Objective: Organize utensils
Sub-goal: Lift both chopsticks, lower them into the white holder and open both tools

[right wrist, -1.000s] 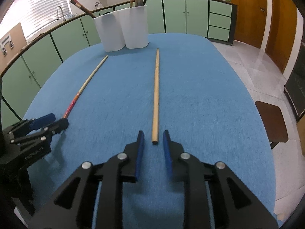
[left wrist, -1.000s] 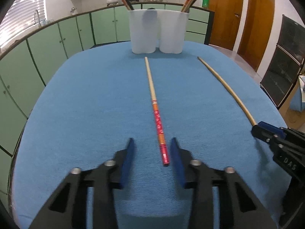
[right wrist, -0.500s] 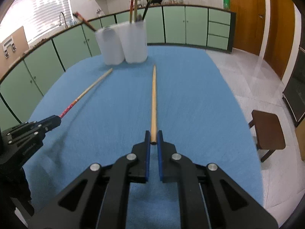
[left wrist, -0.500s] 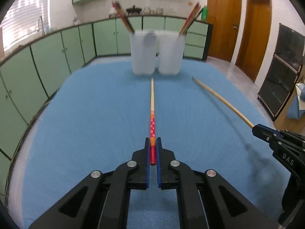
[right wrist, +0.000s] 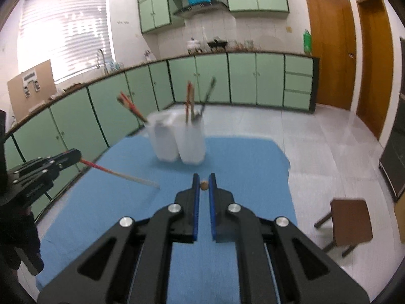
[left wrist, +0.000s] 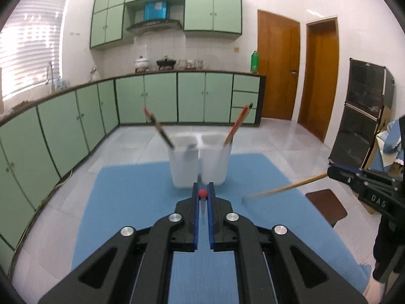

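Observation:
My left gripper (left wrist: 202,192) is shut on the red-handled chopstick (left wrist: 202,193), seen end-on between its pads; in the right wrist view the same stick (right wrist: 119,173) hangs tip-down over the blue cloth from the left gripper (right wrist: 76,155). My right gripper (right wrist: 203,183) is shut on the plain wooden chopstick (right wrist: 203,185); the left wrist view shows that stick (left wrist: 286,188) lifted, sloping down to the left. Two white holders (left wrist: 200,164) with chopsticks in them stand at the table's far end, ahead of both grippers.
The table is covered with a blue cloth (left wrist: 126,202). A brown stool (right wrist: 350,221) stands on the floor to the right. Green kitchen cabinets (left wrist: 76,121) run along the left and the back.
Both grippers have shut on their chopsticks and lifted them off the cloth. Both views have tilted up, and the holders are now closer ahead.

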Tool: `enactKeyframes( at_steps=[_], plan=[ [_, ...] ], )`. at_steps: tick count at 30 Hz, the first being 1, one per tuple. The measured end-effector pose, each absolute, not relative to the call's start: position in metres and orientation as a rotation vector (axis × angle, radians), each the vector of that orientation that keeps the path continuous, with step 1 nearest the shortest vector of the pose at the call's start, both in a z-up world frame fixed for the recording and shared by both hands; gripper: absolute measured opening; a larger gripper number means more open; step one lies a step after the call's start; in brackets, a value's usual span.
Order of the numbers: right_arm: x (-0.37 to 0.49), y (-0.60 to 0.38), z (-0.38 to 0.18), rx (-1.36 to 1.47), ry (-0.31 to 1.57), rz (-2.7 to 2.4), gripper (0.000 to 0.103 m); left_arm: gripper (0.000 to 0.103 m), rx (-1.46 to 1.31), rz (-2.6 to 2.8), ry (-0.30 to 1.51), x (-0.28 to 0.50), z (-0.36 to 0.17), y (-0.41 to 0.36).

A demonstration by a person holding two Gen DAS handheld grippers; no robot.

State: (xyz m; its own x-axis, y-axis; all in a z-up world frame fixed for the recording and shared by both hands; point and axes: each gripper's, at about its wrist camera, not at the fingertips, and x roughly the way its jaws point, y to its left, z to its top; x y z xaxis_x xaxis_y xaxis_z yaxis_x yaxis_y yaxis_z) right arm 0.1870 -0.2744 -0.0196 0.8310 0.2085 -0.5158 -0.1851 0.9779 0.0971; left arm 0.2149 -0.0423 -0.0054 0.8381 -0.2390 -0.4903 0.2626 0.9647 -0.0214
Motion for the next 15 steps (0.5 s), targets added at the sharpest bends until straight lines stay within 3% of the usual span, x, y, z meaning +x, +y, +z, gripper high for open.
enactKeyframes(
  at_steps=[15],
  plan=[
    [0.249, -0.264, 0.090, 0.085, 0.497, 0.404, 0.006, 0.006, 0.086, -0.333, 0.424, 0.255, 0.061, -0.049]
  ],
)
